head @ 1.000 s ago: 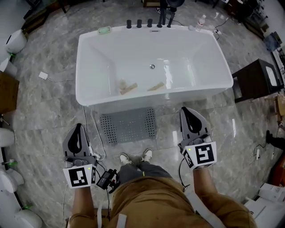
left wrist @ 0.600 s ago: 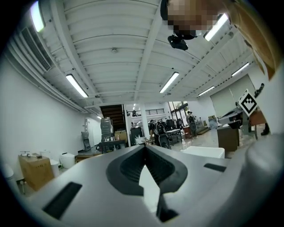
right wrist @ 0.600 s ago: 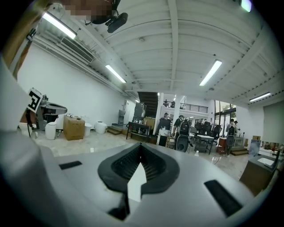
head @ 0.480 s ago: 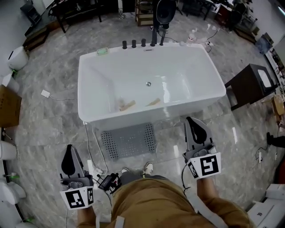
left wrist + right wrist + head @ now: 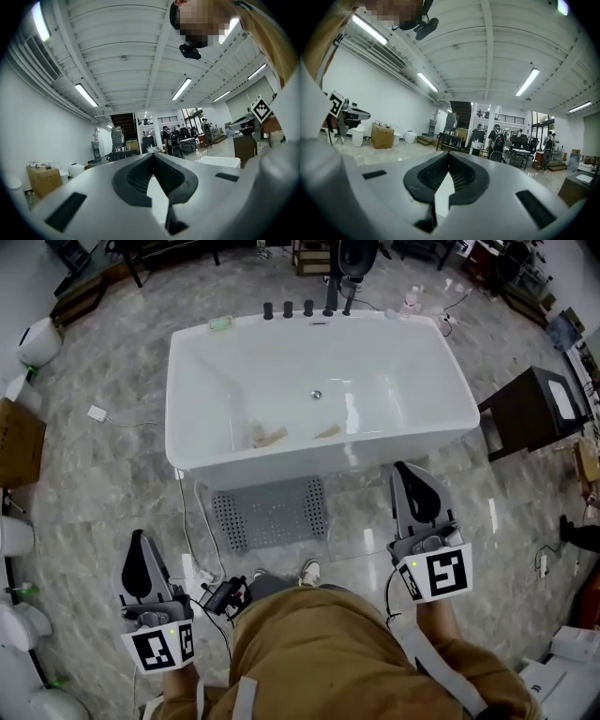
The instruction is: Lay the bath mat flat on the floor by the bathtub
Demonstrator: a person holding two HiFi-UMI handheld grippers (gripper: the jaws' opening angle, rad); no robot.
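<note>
Already flat: the grey bath mat (image 5: 272, 512) lies spread on the marble floor (image 5: 103, 465), its long side just beside the near wall of the white bathtub (image 5: 309, 461). No folds or curled corners show. Its surface is perforated; I judge it rubbery, light and floppy, likely to cling to the tile rather than slide. Any hold would best go on a near corner or the near edge, where a thin lip can be pinched; the middle offers nothing to bite. The person's shoes (image 5: 309, 570) stand just near of it. Left gripper (image 5: 139, 542) hangs low left, right gripper (image 5: 407, 472) right of the mat. Both are apart from it, jaws clenched tip to tip on nothing. Two tan scraps (image 5: 270, 435) lie inside the tub.
</note>
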